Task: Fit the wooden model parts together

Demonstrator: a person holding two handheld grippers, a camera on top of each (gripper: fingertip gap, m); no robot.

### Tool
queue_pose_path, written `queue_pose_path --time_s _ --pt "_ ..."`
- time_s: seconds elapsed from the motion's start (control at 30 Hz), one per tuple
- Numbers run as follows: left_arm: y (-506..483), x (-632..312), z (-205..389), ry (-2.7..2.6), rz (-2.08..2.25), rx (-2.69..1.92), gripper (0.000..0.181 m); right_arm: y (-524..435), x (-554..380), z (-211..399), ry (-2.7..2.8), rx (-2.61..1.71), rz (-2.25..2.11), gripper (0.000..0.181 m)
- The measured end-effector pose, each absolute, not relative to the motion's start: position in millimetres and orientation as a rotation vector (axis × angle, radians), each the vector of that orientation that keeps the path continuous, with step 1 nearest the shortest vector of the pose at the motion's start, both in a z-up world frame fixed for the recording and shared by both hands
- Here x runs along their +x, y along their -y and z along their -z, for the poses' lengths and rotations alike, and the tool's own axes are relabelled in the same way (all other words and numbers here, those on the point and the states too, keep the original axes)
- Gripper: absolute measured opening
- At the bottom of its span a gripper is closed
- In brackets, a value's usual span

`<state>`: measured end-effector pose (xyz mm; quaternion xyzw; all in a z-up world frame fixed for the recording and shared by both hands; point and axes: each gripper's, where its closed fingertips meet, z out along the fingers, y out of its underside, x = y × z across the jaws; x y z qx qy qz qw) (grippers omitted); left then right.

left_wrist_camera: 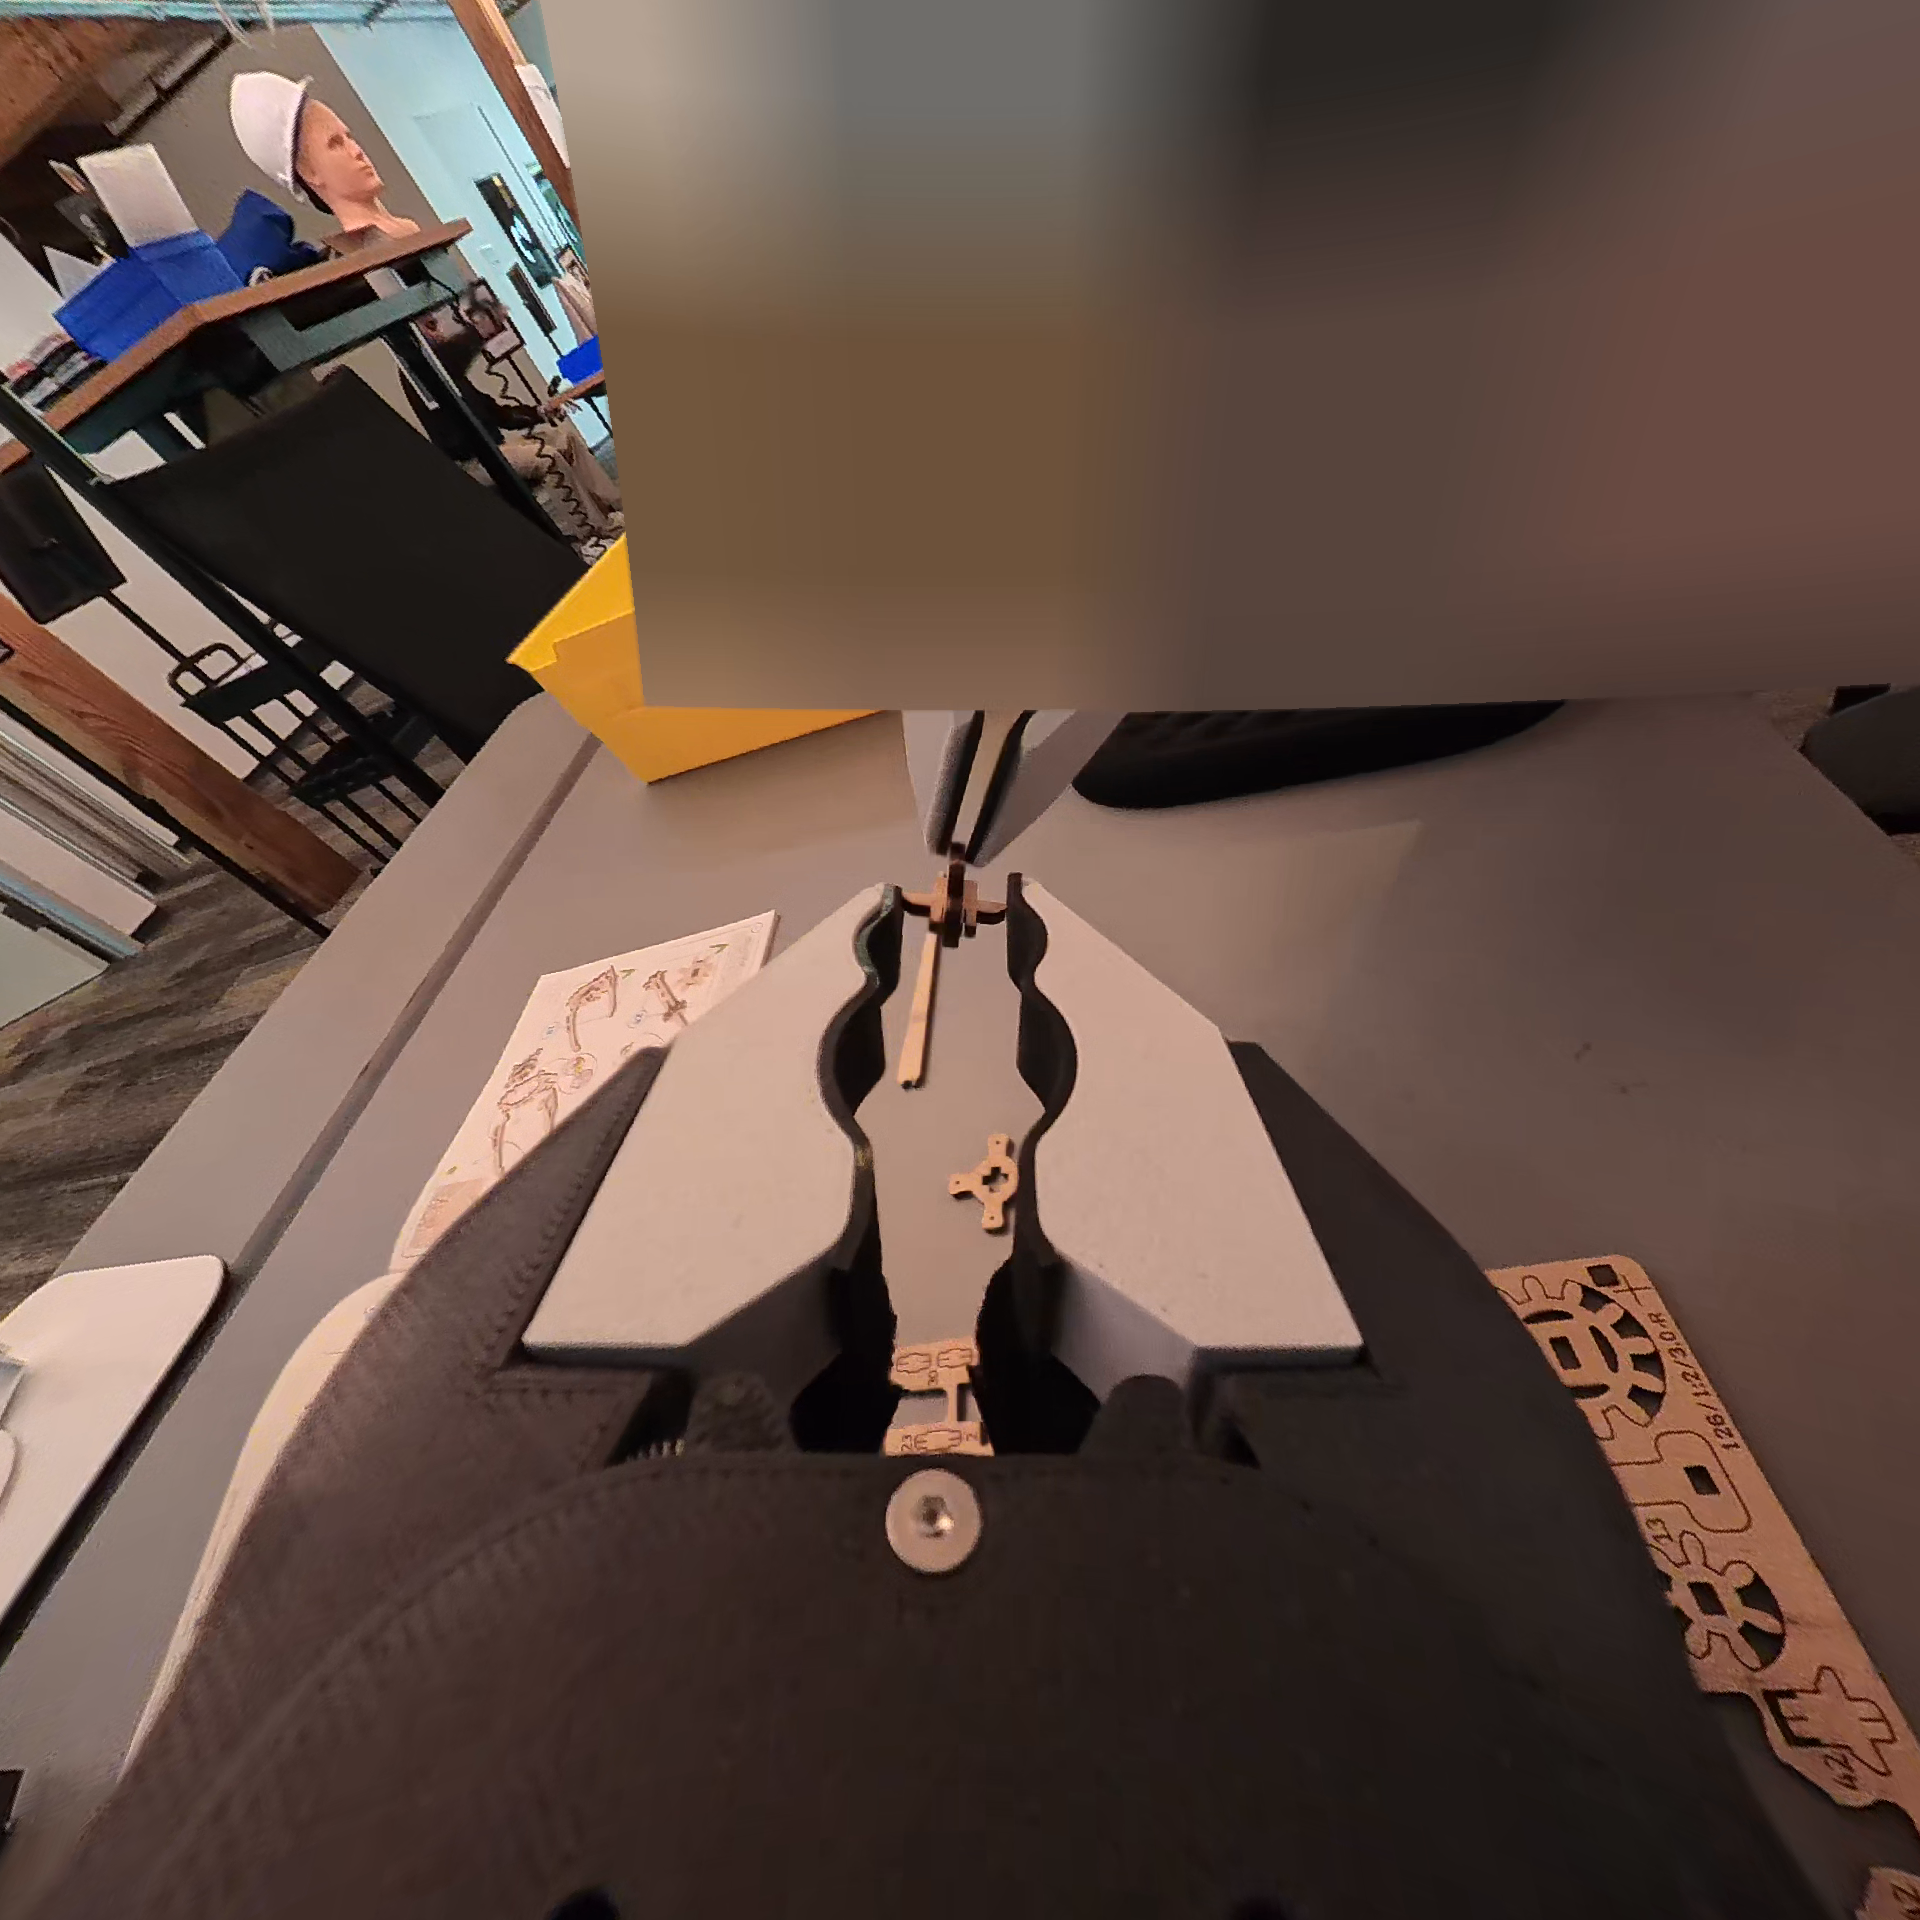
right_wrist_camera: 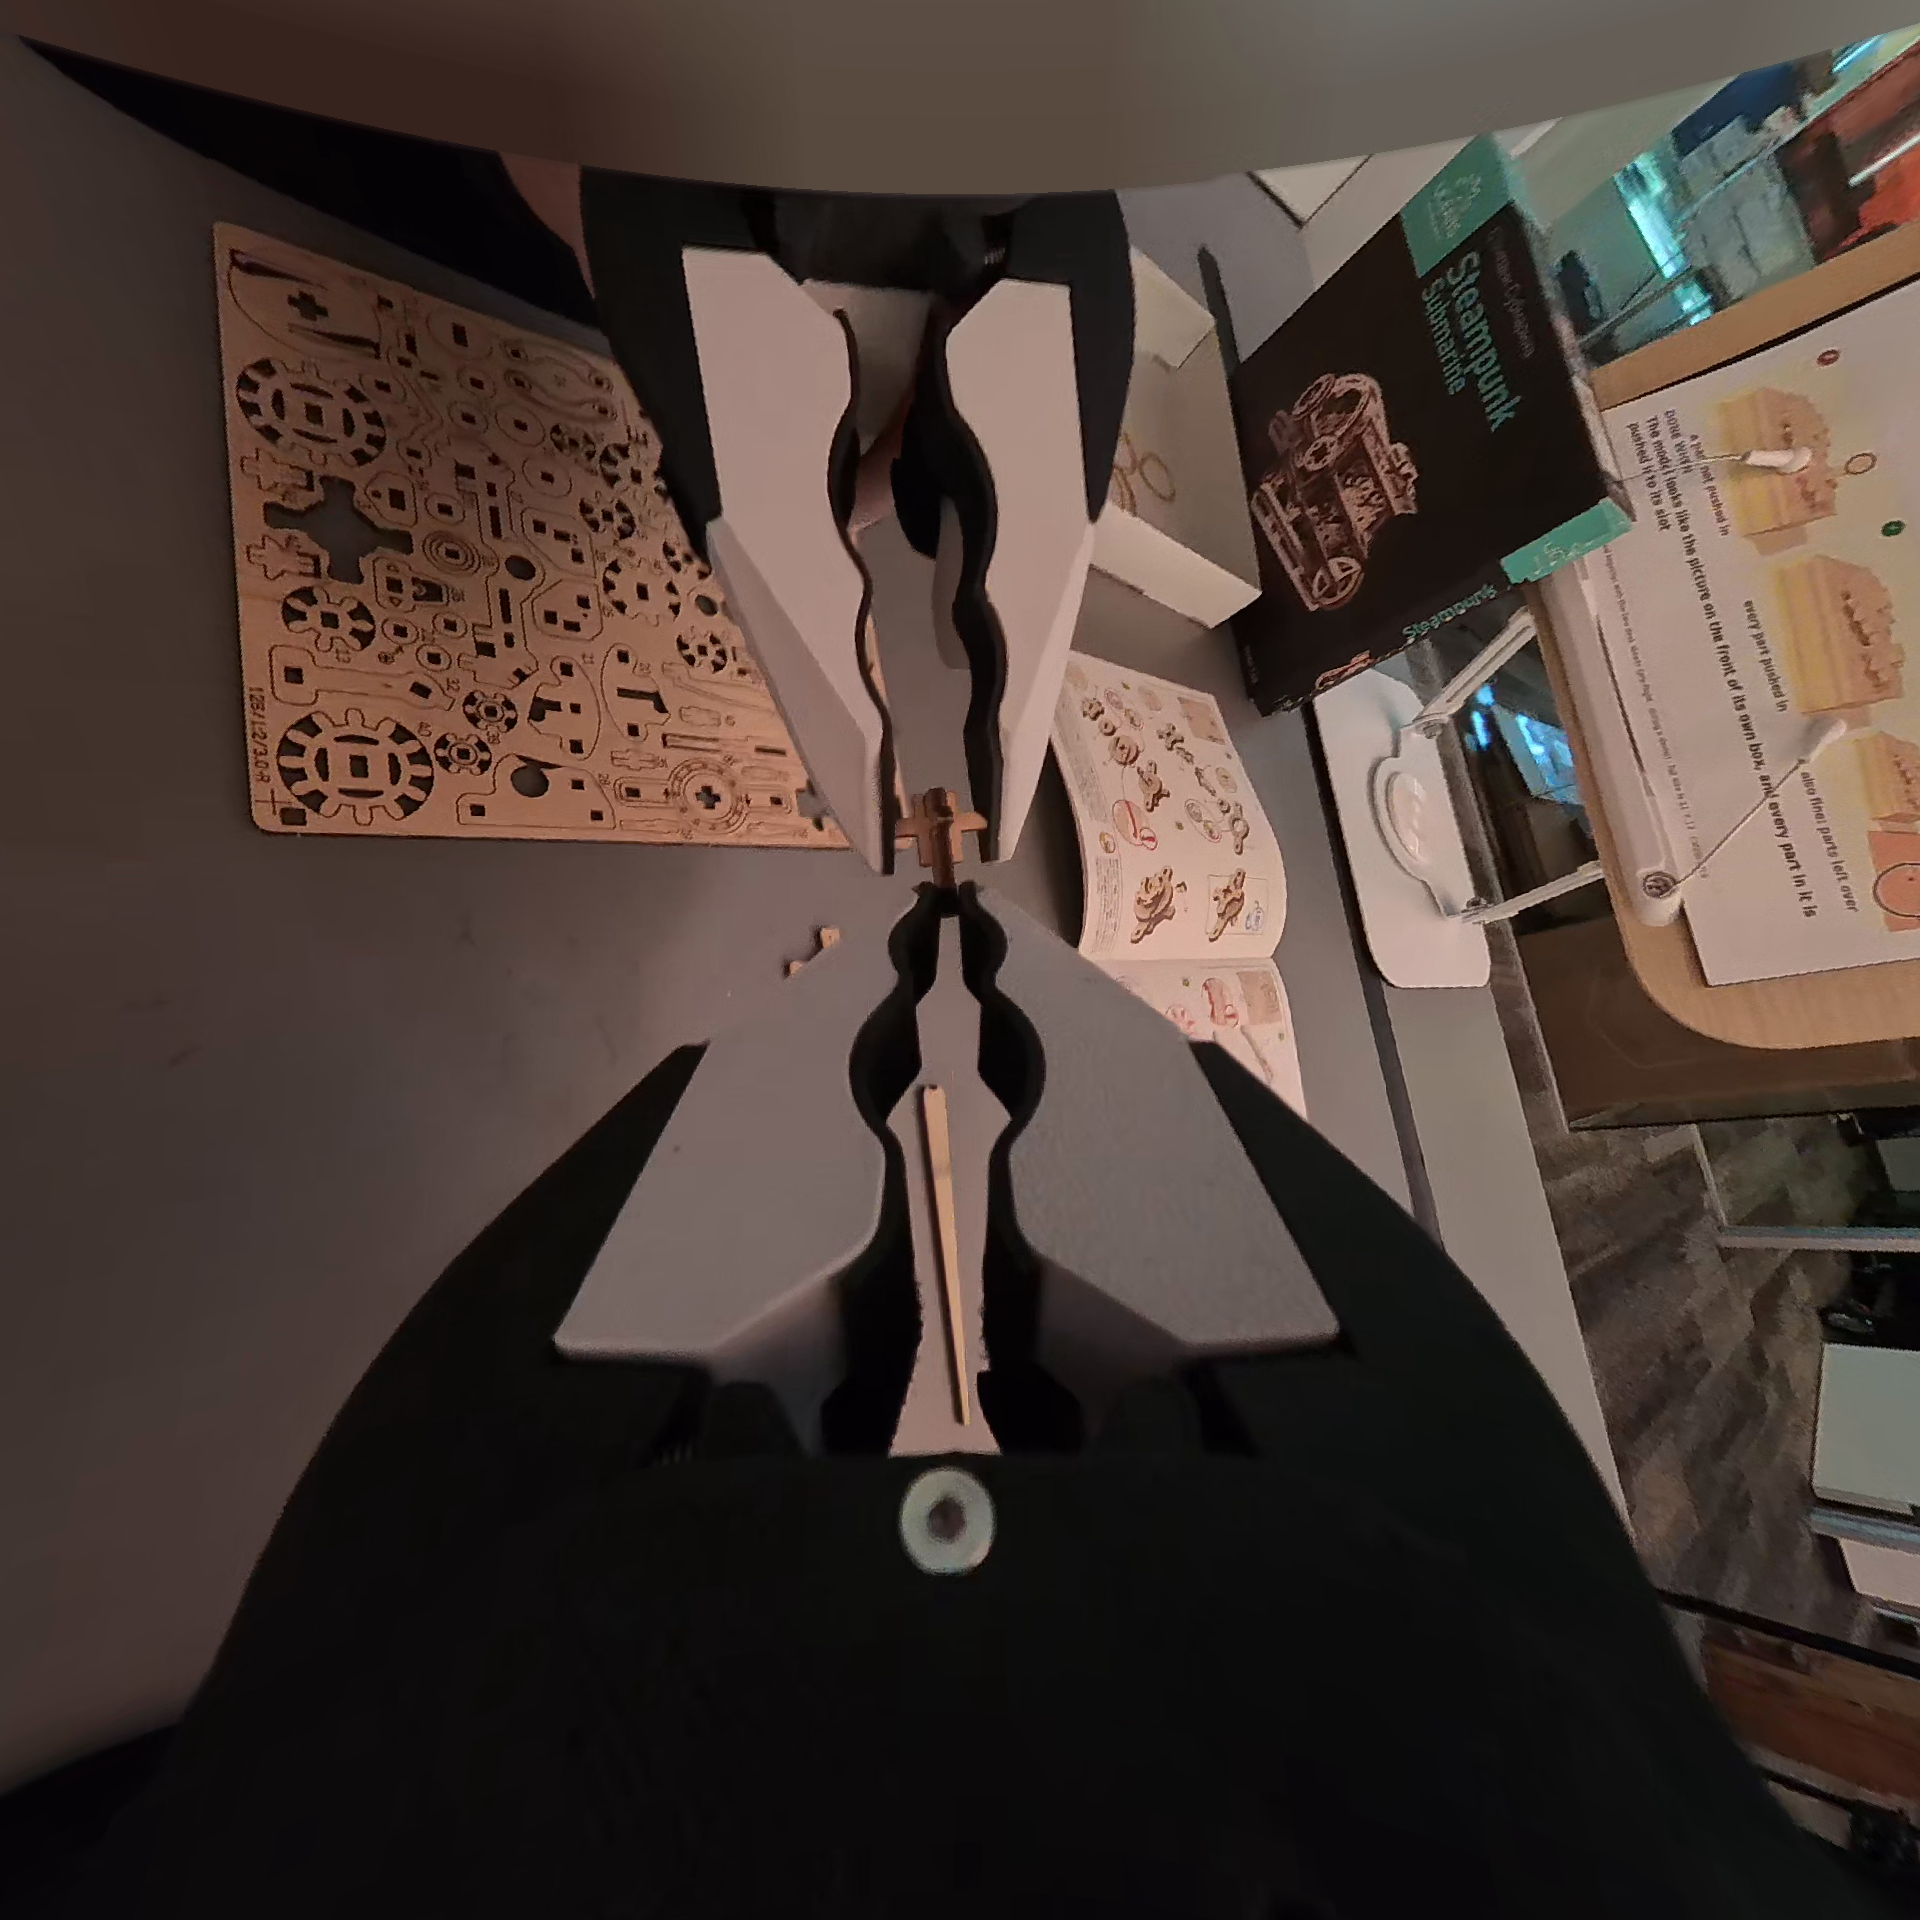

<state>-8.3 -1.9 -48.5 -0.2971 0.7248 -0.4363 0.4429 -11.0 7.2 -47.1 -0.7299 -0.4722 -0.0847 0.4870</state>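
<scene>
My left gripper (left_wrist_camera: 948,899) is shut on a small cross-shaped wooden part (left_wrist_camera: 951,912), pinching its two side arms and holding it above the grey table (left_wrist_camera: 1455,987). My right gripper (right_wrist_camera: 940,906) meets it tip to tip and is shut on a small wooden piece (right_wrist_camera: 940,875) that stands in the middle of the cross (right_wrist_camera: 940,821). In the left wrist view the right gripper (left_wrist_camera: 956,847) comes down from above. A thin wooden stick (left_wrist_camera: 920,1008) appears to lie on the table beneath; it also shows in the right wrist view (right_wrist_camera: 945,1247).
A loose cross-shaped part (left_wrist_camera: 982,1184) and a flat dumbbell-shaped piece (left_wrist_camera: 935,1392) lie under my left gripper. The laser-cut parts sheet (right_wrist_camera: 468,571) lies beside it. An instruction booklet (right_wrist_camera: 1174,810), a dark kit box (right_wrist_camera: 1423,447) and a yellow bin (left_wrist_camera: 592,665) stand near the table's edges. Left and right tips are no more than a few centimetres apart.
</scene>
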Motion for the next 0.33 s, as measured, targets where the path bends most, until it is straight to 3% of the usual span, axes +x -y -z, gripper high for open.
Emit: queue_pose_path --time_s 0.1,0.17,0.33 --pt "1 -10 40 -1.757 1.136 -0.741 0.017 -8 -10 32 1.074 -1.689 0.151 0.019" --pt "3 -12 30 -1.720 1.228 -0.756 0.017 -6 -10 20 0.993 -1.615 0.014 0.021" --pt "0 -23 -7 -1.546 1.543 -0.800 0.017 1 -6 -13 0.620 -1.505 -0.672 0.035"
